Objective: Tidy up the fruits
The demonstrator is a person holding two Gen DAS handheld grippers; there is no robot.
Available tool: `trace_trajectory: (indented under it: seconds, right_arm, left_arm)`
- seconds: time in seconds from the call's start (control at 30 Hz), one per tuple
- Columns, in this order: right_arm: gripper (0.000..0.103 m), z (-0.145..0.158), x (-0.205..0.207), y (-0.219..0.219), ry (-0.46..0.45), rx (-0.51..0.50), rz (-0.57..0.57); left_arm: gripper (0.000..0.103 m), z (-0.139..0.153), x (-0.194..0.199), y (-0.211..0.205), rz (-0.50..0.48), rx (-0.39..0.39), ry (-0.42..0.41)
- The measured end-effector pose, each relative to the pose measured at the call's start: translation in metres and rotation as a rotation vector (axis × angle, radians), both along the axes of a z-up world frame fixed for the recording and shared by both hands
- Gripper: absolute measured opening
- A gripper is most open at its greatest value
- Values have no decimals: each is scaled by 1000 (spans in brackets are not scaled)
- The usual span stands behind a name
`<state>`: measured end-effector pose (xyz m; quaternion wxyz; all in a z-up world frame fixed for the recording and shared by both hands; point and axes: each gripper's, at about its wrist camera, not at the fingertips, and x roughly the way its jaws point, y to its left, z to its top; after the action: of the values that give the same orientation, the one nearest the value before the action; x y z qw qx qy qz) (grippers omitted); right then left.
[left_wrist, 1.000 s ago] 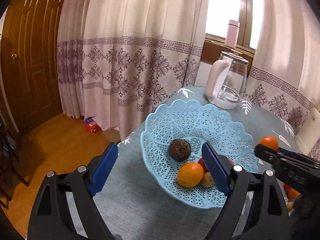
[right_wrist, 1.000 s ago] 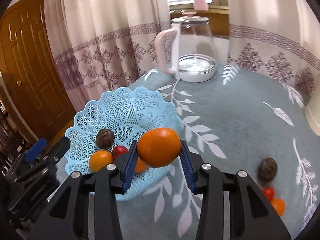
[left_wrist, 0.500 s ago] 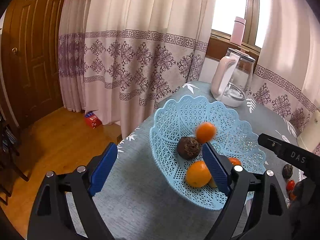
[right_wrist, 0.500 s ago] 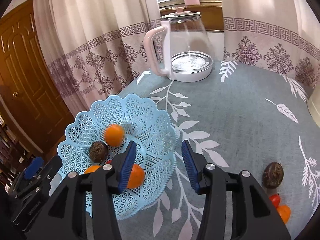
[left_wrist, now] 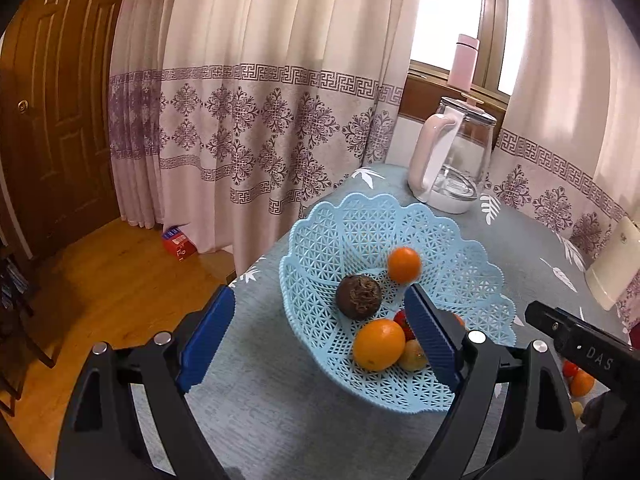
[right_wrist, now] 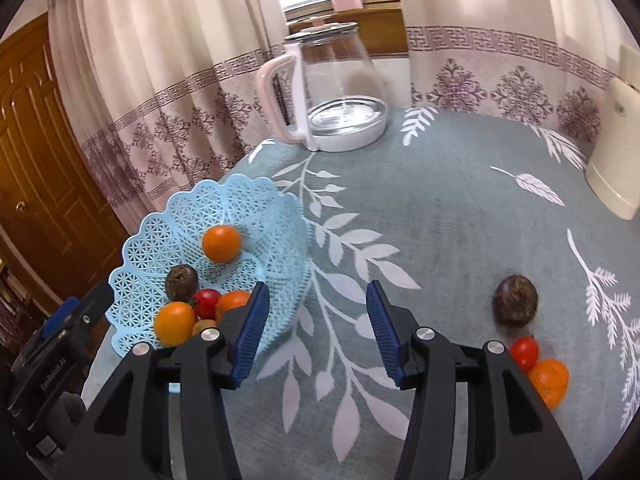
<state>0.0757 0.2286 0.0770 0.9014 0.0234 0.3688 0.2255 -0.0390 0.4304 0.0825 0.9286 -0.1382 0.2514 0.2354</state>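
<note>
A light blue lattice basket [left_wrist: 348, 220] [right_wrist: 256, 196] stands near the table's left edge. In it lie a small orange [left_wrist: 404, 265] [right_wrist: 221, 243] on the far slope, a dark brown passion fruit [left_wrist: 358, 297] [right_wrist: 181, 282], another orange [left_wrist: 379, 344] [right_wrist: 175, 323], a red tomato [right_wrist: 207, 303] and more fruit. My left gripper [left_wrist: 316, 334] is open, low at the basket's near side. My right gripper [right_wrist: 316, 332] is open and empty over the cloth, right of the basket. On the table at the right lie a passion fruit [right_wrist: 515, 300], a tomato [right_wrist: 524, 352] and an orange [right_wrist: 550, 376].
A glass kettle with a pink handle [left_wrist: 452, 168] [right_wrist: 332, 92] stands at the table's back. A cream container [right_wrist: 618, 136] sits at the right edge. Curtains hang behind, with a pink bottle [left_wrist: 463, 62] on the sill. The wood floor with a red box [left_wrist: 179, 243] lies left.
My right gripper opened and let go of the small orange, which dropped into the basket. That gripper then drew back to the right, away from the basket.
</note>
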Motion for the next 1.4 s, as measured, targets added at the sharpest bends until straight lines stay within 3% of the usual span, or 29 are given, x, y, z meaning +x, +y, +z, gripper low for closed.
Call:
trace_trajectory:
  seconds: [0.97, 1.4]
  right_arm:
    - [52, -25, -17, -146, 65, 50, -335]
    - [52, -38, -17, -161, 97, 41, -354]
  left_arm:
    - [89, 4, 0, -24, -76, 5, 1]
    - [89, 5, 0, -34, -108, 18, 6]
